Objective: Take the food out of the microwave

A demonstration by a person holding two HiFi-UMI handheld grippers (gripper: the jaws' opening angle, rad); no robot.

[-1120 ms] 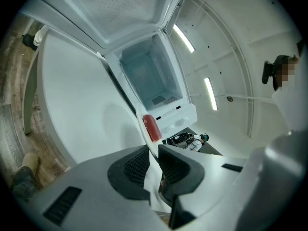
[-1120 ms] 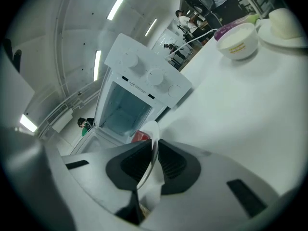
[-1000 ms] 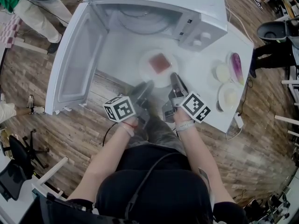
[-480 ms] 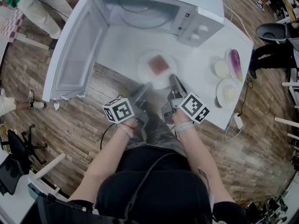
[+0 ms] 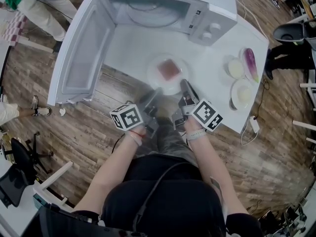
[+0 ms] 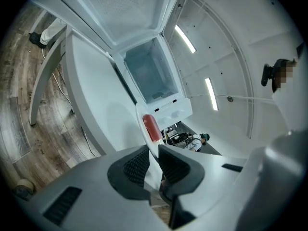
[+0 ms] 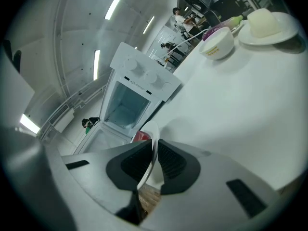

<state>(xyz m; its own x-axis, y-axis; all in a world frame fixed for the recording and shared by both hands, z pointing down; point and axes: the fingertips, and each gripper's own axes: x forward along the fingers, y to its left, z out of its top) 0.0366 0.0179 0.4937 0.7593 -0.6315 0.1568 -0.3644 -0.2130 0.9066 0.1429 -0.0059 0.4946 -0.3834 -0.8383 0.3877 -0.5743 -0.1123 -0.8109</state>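
Food (image 5: 169, 69): reddish slab on a white plate (image 5: 157, 82), already out of the microwave (image 5: 163, 4). Placed over the white table (image 5: 212, 58), just in front of the open cavity (resting or lifted slightly: cannot tell).

Versus one second ago:
- Plate a little farther from the cavity mouth, nearer the table's front edge.
- Same two-sided hold on the near rim, both grippers side by side as before.
- Door (image 5: 81, 58) unchanged, swung wide to the left.
- Side items at the right end of the table unmoved: small bowl (image 5: 235, 69), purple vegetable (image 5: 251, 63) and a dish (image 5: 242, 95) with a pale lump.

Left gripper (image 5: 156, 92): pinching the near-left rim of the plate. In the left gripper view, jaws nearly together, with ribbed pads (image 6: 137, 163) pressed on either face of the thin white rim. Food visible just beyond the tips, microwave cavity straight ahead.

Right gripper (image 5: 184, 84): pinching the near-right rim. In the right gripper view, jaws parted only by the rim's thickness, with pads (image 7: 171, 162) tight on both faces. Red edge of the food showing past the left jaw, open microwave behind it, bowl and dish off to the upper right (well apart from the held plate).
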